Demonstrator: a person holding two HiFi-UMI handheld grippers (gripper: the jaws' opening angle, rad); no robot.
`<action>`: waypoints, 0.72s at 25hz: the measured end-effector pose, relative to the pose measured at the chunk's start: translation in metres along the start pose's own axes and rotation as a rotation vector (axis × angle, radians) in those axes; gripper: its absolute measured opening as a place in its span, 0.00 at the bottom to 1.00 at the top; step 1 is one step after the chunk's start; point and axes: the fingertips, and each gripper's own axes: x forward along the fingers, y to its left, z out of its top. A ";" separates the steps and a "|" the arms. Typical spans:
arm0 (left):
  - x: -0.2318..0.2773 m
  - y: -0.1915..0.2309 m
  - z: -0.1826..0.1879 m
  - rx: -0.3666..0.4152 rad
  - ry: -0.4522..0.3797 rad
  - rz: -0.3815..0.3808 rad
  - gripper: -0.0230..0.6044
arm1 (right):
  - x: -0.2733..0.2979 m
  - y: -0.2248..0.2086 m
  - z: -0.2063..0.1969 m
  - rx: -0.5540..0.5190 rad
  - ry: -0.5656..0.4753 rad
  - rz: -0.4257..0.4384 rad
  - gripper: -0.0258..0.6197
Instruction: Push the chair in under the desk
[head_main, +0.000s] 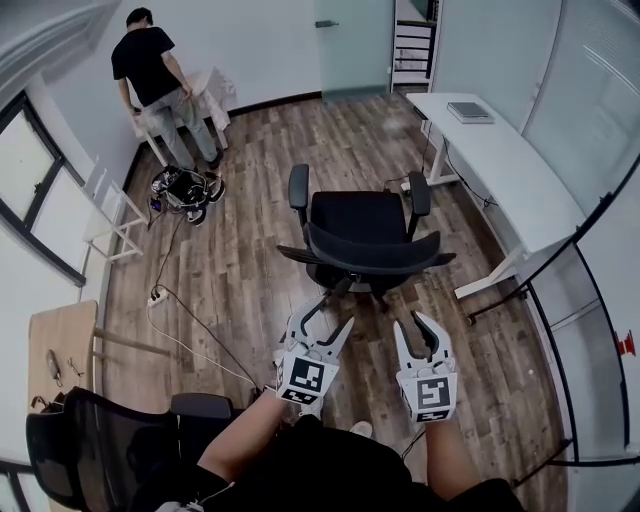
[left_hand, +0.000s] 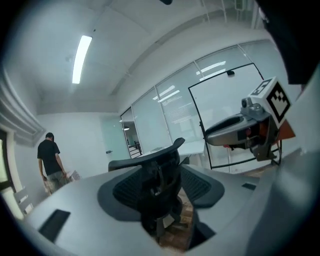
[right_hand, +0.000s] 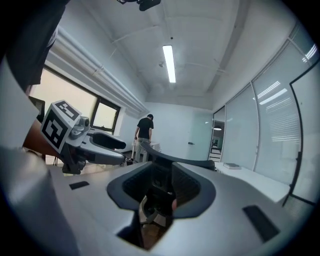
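A black office chair (head_main: 365, 235) stands on the wood floor with its backrest turned toward me, left of the white desk (head_main: 500, 165) and apart from it. My left gripper (head_main: 325, 318) is open just behind the backrest, with nothing between its fingers. My right gripper (head_main: 415, 328) hangs beside it, also open and empty. In the left gripper view the chair (left_hand: 150, 180) fills the gap of the left gripper (left_hand: 160, 197), untouched, and the right gripper (left_hand: 240, 132) shows at the right. In the right gripper view the chair (right_hand: 172, 160) lies ahead of the right gripper (right_hand: 160, 195).
A person in a black shirt (head_main: 158, 75) stands at a white table at the back left. A second black chair (head_main: 100, 450) sits at my lower left. Cables and a power strip (head_main: 155, 296) lie on the floor. A glass partition (head_main: 600, 260) runs behind the desk.
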 end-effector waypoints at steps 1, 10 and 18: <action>0.003 0.001 -0.001 0.026 0.010 -0.001 0.46 | 0.002 -0.002 0.001 -0.024 0.003 0.004 0.24; 0.039 0.016 -0.018 0.315 0.206 0.003 0.61 | 0.030 -0.025 -0.013 -0.401 0.125 0.051 0.44; 0.063 0.045 0.000 0.701 0.235 0.075 0.61 | 0.069 -0.031 -0.028 -0.710 0.267 0.133 0.56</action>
